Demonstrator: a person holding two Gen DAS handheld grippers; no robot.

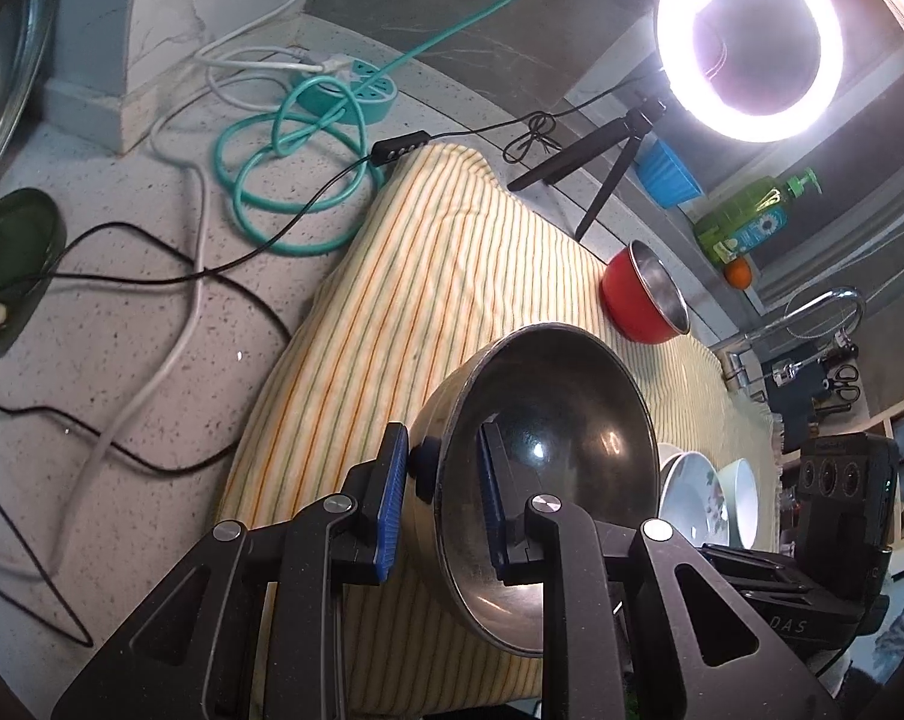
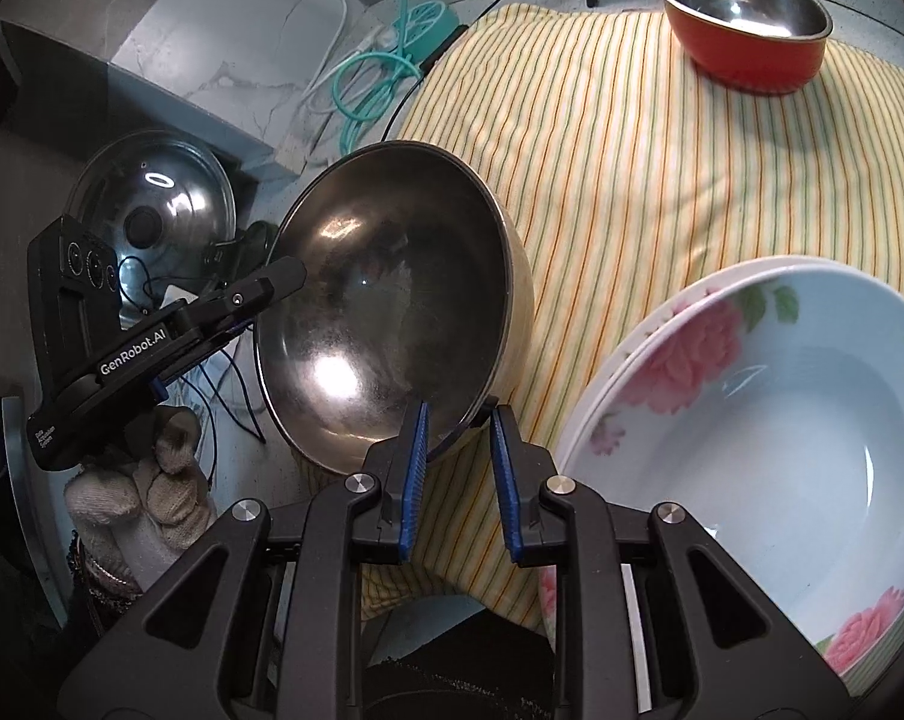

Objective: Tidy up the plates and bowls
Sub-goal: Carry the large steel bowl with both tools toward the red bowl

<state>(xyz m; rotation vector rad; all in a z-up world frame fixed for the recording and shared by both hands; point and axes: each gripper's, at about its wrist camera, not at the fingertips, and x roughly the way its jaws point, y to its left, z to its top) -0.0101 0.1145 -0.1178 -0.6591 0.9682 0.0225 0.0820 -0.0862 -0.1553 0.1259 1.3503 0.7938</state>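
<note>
- Both my grippers clamp the rim of one large steel bowl: left gripper has one pad outside the wall and one inside; right gripper pinches the near rim edge, jaws close together around it.
- Bowl is held tilted up on edge over the striped cloth; I can't tell if its lower rim touches the cloth or hangs just above it.
- Opening faces toward me and slightly up in the right wrist view; the base points away toward the counter. Round, so no real long axis; the rim plane stands steep, near upright.
- Nearby: floral plate stack just to the right, red bowl well apart at the far end of the cloth.
- Doing it well, my guess: move both hands together so the rim doesn't twist or slip, level the bowl before setting it down, and keep clear of the floral plates.
- Risk: the smooth steel wall could slide out of thin rim pinches.
- Glass pot lid and my gloved left hand sit left of the bowl.
</note>
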